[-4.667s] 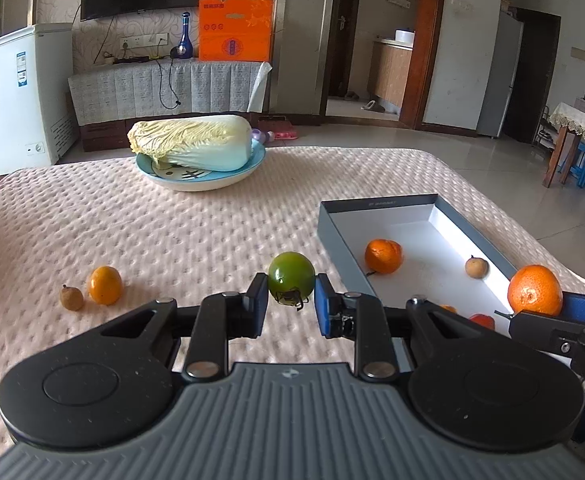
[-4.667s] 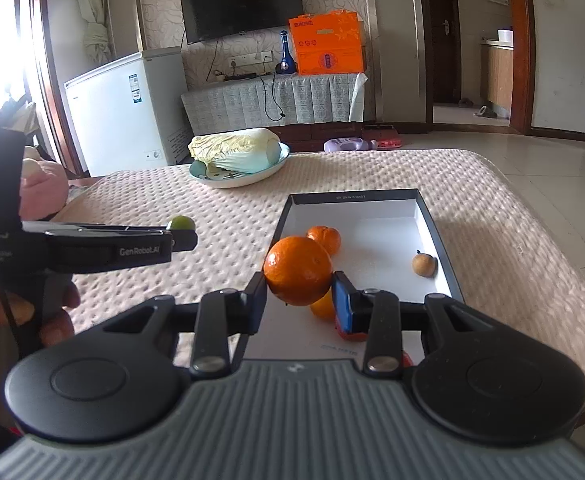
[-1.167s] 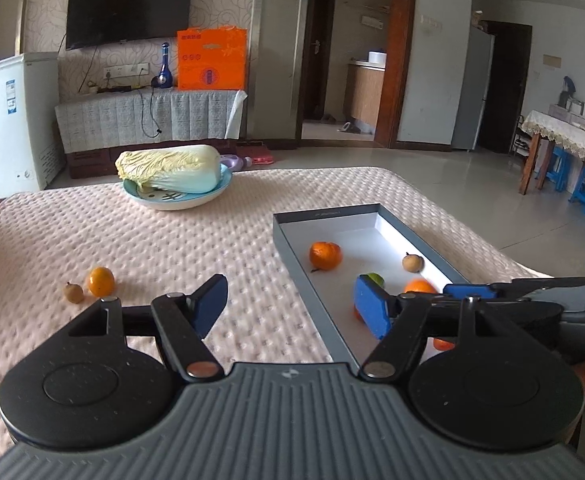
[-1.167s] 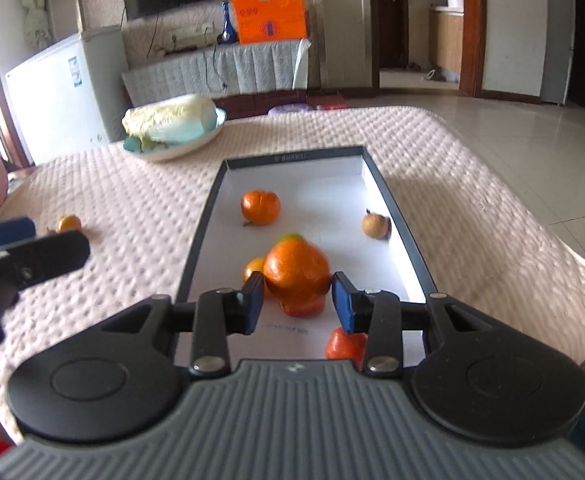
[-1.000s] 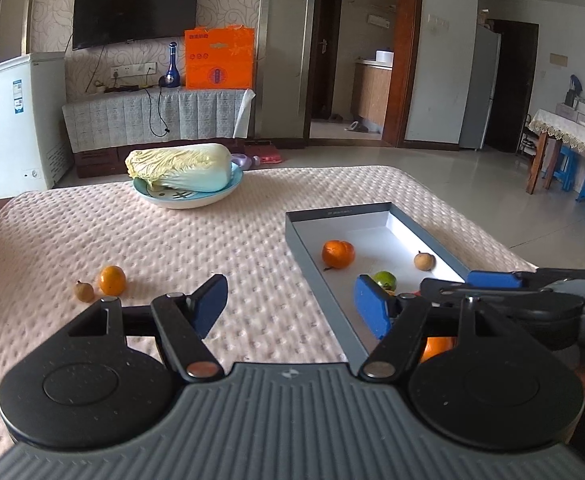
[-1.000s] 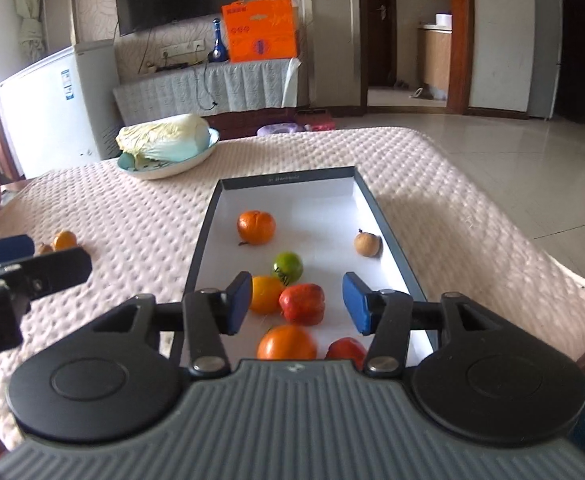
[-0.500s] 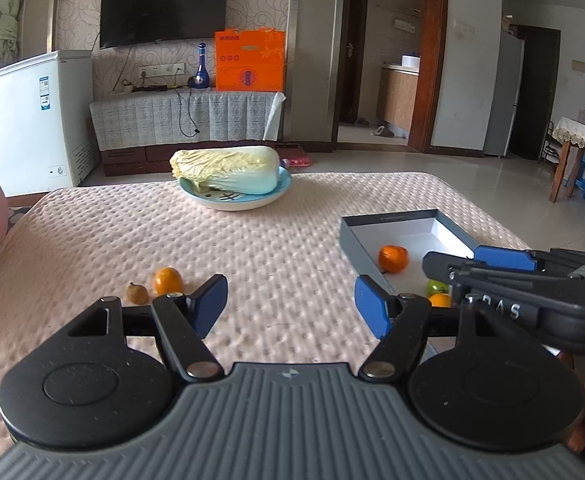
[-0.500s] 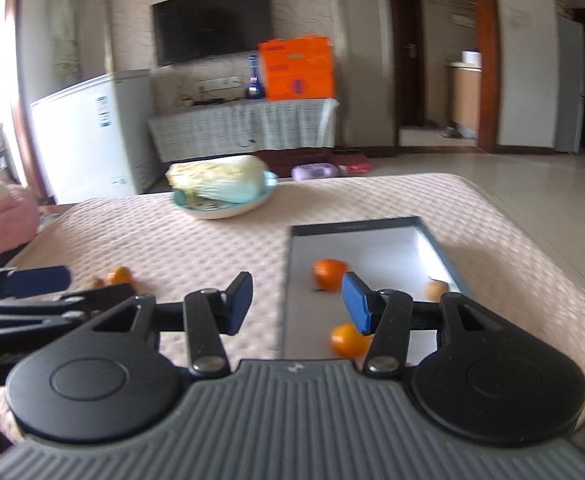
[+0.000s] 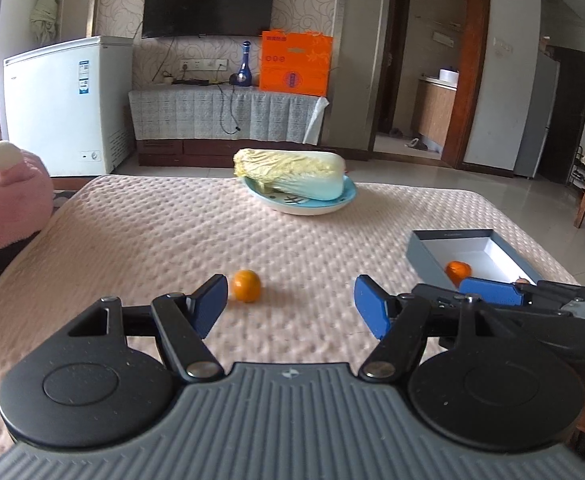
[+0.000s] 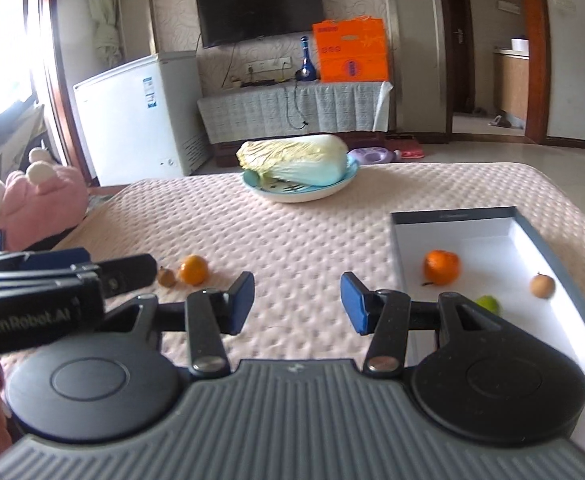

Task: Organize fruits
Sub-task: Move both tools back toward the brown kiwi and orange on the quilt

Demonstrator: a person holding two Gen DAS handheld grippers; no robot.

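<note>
A small orange lies on the pink tablecloth just ahead of my left gripper, close to its left finger. That gripper is open and holds nothing. In the right wrist view the same orange sits beside a small brown fruit, left of my right gripper, which is open and empty. The grey box on the right holds an orange, a brown fruit and a green fruit. The left gripper shows at the left of that view.
A cabbage lies on a blue plate at the back of the table. A pink plush toy sits off the table's left edge. The box stands near the right edge, and the right gripper is beside it.
My right gripper let its large orange go into the box. Both grippers then swung left, away from the box, so the loose small orange now lies just ahead of the left one.
</note>
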